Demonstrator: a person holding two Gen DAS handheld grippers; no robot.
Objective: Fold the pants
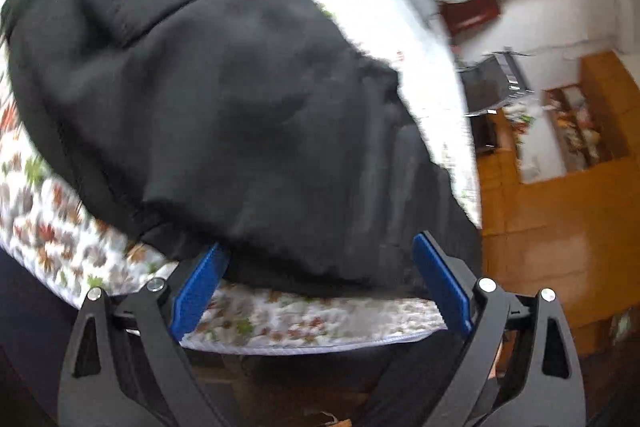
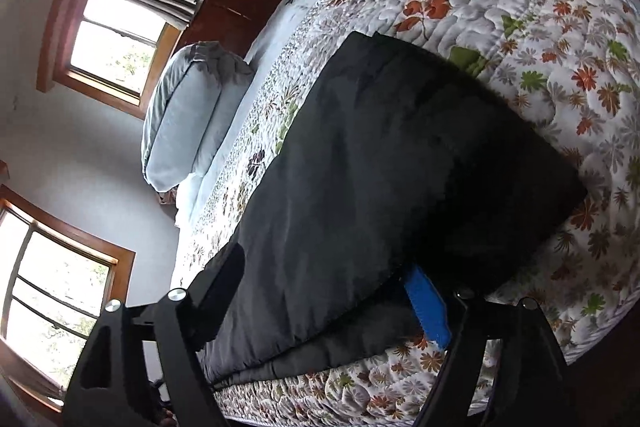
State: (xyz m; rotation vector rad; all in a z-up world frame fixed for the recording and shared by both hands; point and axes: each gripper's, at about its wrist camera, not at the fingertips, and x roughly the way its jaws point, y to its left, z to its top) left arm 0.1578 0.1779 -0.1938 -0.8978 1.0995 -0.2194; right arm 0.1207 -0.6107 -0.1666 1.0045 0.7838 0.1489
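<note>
Nearest, the left gripper [image 1: 320, 283] sits wide open at 6 o'clock, its two blue pads [image 1: 198, 291] straddling the pants' hem, probably lining up a pinch. The right gripper [image 2: 320, 291] has fabric between its fingers; can't tell if it's clamped. One pair of black pants [image 2: 400, 163] lies across the floral quilt [image 2: 560, 67], stretching toward 12. One pillow [image 2: 188, 123] sits at 10, two windows beyond.

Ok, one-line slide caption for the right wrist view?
Right gripper, fingers spread around the near edge of black pants lying on a floral quilt, pale pillow and two windows beyond.
</note>
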